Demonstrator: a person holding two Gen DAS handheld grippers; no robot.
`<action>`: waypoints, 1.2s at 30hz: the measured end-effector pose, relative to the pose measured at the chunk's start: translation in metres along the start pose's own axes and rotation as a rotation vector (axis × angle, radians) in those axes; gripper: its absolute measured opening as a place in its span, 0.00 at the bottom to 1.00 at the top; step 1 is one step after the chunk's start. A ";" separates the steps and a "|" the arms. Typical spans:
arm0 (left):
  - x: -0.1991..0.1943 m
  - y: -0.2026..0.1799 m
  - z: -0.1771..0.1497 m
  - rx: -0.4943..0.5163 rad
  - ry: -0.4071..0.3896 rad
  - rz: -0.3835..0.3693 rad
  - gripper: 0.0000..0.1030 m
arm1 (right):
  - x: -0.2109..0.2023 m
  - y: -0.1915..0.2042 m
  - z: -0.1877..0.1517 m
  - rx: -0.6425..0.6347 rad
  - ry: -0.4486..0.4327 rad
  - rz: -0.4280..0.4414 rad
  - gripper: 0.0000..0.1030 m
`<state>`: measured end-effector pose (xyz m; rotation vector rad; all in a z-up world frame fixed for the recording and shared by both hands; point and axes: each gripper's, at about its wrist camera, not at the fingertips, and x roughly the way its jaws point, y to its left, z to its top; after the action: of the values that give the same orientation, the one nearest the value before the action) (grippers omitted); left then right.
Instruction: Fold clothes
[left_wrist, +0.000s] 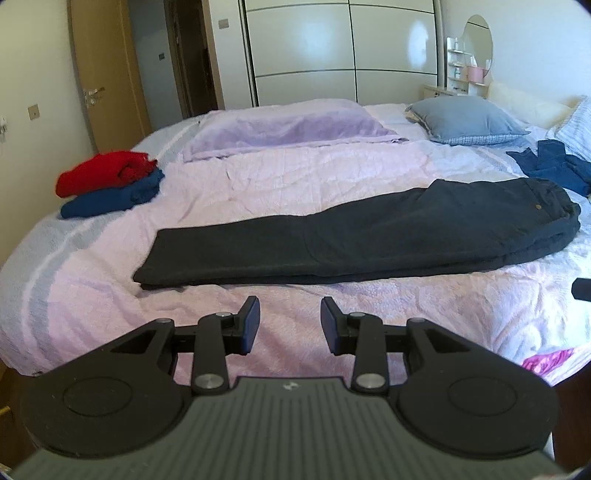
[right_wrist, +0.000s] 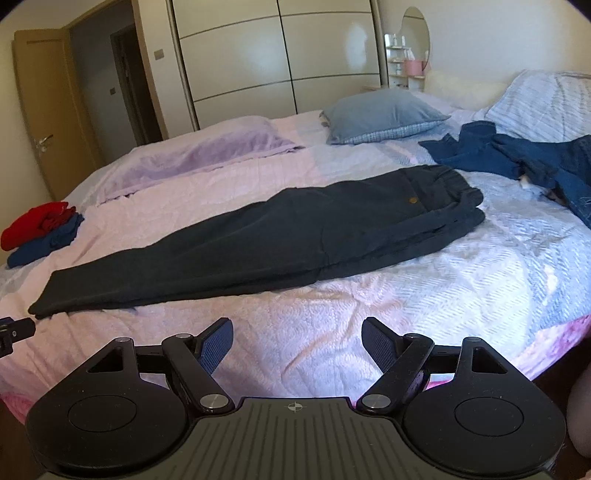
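Observation:
Dark trousers (left_wrist: 351, 236) lie on the bed folded lengthwise, legs stacked, hems to the left and waistband to the right; they also show in the right wrist view (right_wrist: 266, 240). My left gripper (left_wrist: 290, 314) is open and empty, above the bedspread just short of the trousers' near edge. My right gripper (right_wrist: 297, 332) is open wide and empty, also short of the trousers' near edge. Unfolded blue clothes (right_wrist: 517, 158) lie at the right by the pillows; they also show in the left wrist view (left_wrist: 554, 166).
A folded red garment (left_wrist: 103, 173) sits on a folded blue one (left_wrist: 110, 199) at the bed's left edge. A lilac blanket (left_wrist: 288, 125) and a blue-grey pillow (left_wrist: 465, 118) lie at the far side. The pink bedspread (left_wrist: 258, 177) covers the bed. Wardrobe and door stand behind.

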<state>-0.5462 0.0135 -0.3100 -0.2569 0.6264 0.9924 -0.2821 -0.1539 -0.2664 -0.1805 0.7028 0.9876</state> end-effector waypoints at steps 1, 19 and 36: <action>0.008 0.001 0.001 -0.018 0.010 -0.011 0.31 | 0.006 -0.003 0.001 0.003 0.006 0.002 0.77; 0.142 0.114 0.015 -0.441 0.049 0.026 0.29 | 0.095 -0.064 0.036 0.199 0.024 0.051 0.77; 0.156 0.218 -0.013 -0.780 0.053 -0.067 0.23 | 0.175 -0.042 0.045 0.267 0.088 0.039 0.77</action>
<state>-0.6734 0.2328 -0.3972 -0.9867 0.2476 1.1327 -0.1649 -0.0340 -0.3472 0.0243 0.9142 0.9171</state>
